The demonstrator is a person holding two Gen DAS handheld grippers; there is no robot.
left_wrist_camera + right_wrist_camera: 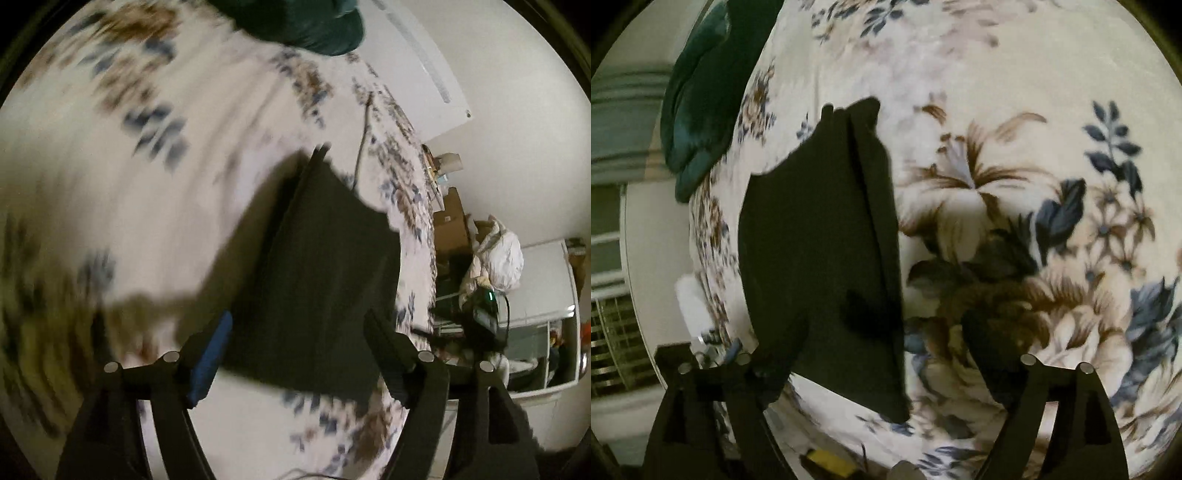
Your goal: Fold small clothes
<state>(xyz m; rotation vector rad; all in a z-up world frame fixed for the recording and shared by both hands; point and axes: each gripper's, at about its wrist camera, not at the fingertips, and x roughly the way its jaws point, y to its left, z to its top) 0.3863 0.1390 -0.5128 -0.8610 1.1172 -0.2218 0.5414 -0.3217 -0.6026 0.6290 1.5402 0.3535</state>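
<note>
- Dark folded garment (820, 240) lies flat on the floral bedspread (997, 92), close to the bed's left edge in the right wrist view.
- Left hand-held gripper (295, 354) is spread wide, nothing pinched; right hand-held gripper (882, 354) is released too.
- Risk: the loose top layer could spring open, unpinned.
- Risk: a careless sweep might drag it off that edge towards the teal cloth (698, 110).

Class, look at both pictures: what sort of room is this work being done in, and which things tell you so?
Probably a bedroom in a home. The dark garment lies on a floral bedspread, a teal cloth is bunched at its edge, and cardboard boxes stand against the white wall.
</note>
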